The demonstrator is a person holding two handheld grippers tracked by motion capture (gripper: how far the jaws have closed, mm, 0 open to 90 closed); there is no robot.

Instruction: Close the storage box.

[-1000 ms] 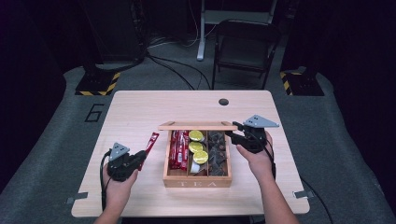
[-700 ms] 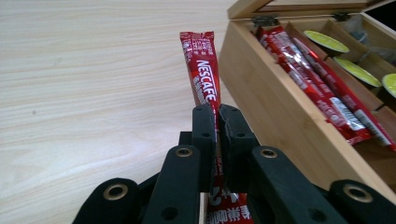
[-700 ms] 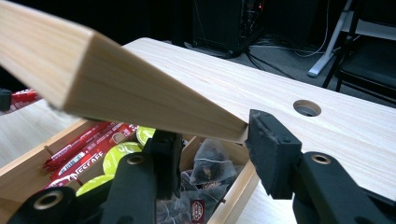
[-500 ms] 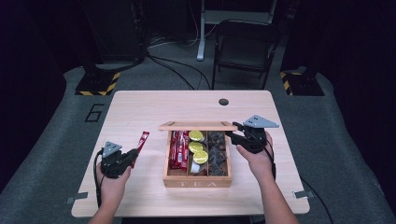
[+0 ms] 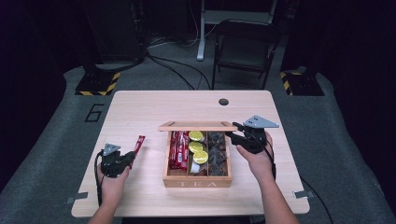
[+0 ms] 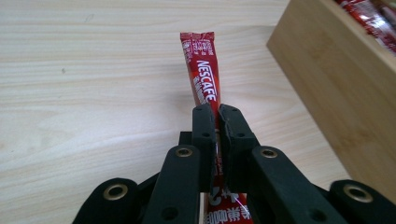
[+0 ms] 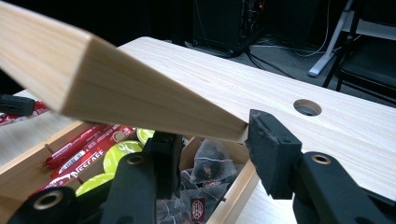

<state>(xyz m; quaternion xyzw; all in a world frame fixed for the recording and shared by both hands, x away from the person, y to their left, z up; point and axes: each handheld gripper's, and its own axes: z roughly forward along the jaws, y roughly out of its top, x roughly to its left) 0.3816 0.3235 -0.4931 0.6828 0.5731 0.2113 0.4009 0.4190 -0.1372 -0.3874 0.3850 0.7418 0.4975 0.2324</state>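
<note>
Unloading the box: left gripper pinches a coffee stick low over the table, left of the box; right gripper clamps the lid open. Next: probably release the stick onto the table.

Sachet lower end is hidden by jaws, cut off at btm edge; lid cropped at left.

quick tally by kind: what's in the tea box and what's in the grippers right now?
Red Nescafe sticks in the tea box, left compartment: several, overlapping, count unclear
Yellow-green pods, middle compartment: 3
Dark tea bags, right compartment: a pile, count unclear
Nescafe stick in left gripper: 1
Box lid in right gripper: 1
Total countable: 5
</note>
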